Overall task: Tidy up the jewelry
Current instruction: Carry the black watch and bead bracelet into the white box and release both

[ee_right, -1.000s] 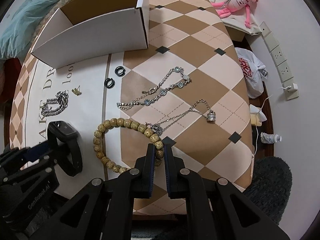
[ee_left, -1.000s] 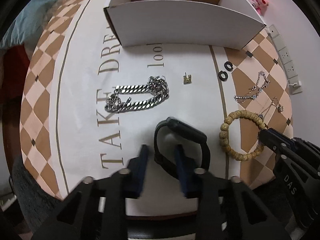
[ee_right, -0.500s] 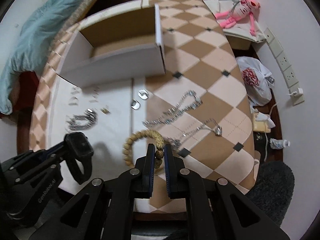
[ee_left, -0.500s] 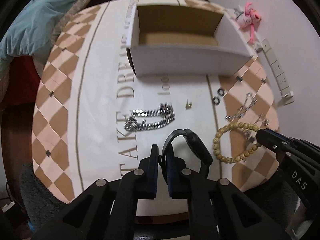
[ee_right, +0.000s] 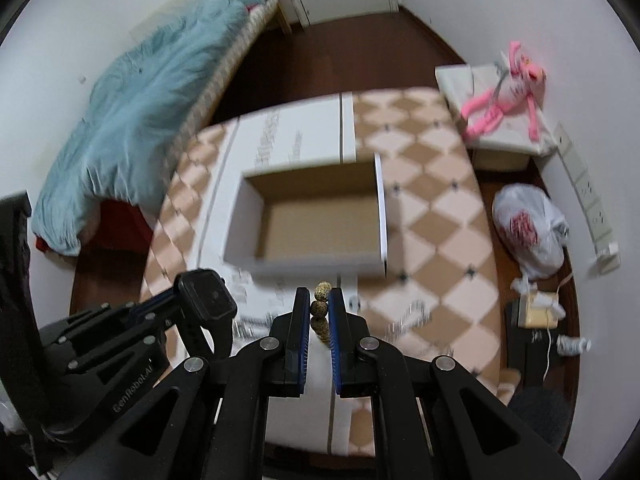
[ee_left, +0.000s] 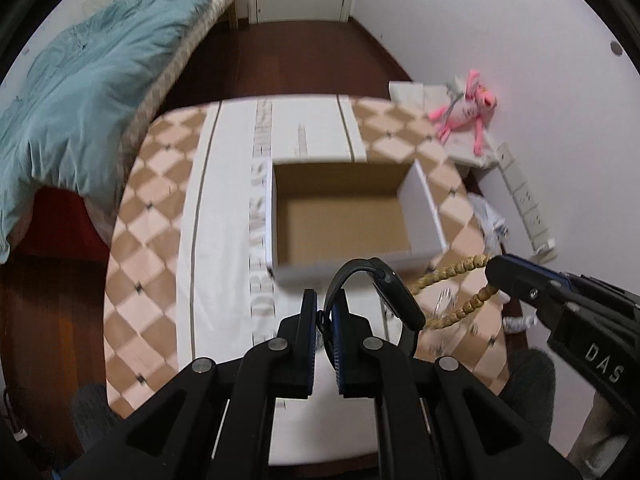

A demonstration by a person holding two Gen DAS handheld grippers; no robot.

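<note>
Smartwatch [ee_left: 394, 294], black, and tan bead bracelet [ee_left: 452, 272] dangle.

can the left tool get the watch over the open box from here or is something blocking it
Probably yes. The left tool is shut on the black watch, lifted just short of the white box, whose open top is uncovered. The right tool is off to the side.

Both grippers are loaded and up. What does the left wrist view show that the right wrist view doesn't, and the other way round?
Left wrist only: the bead bracelet as a hanging loop from the right gripper.
Right wrist only: the watch face, a white plastic bag and clutter on the floor.
Both: the open cardboard box on the checkered cloth, the pink plush toy, the blue blanket, and the watch clamped in the left gripper.
</note>
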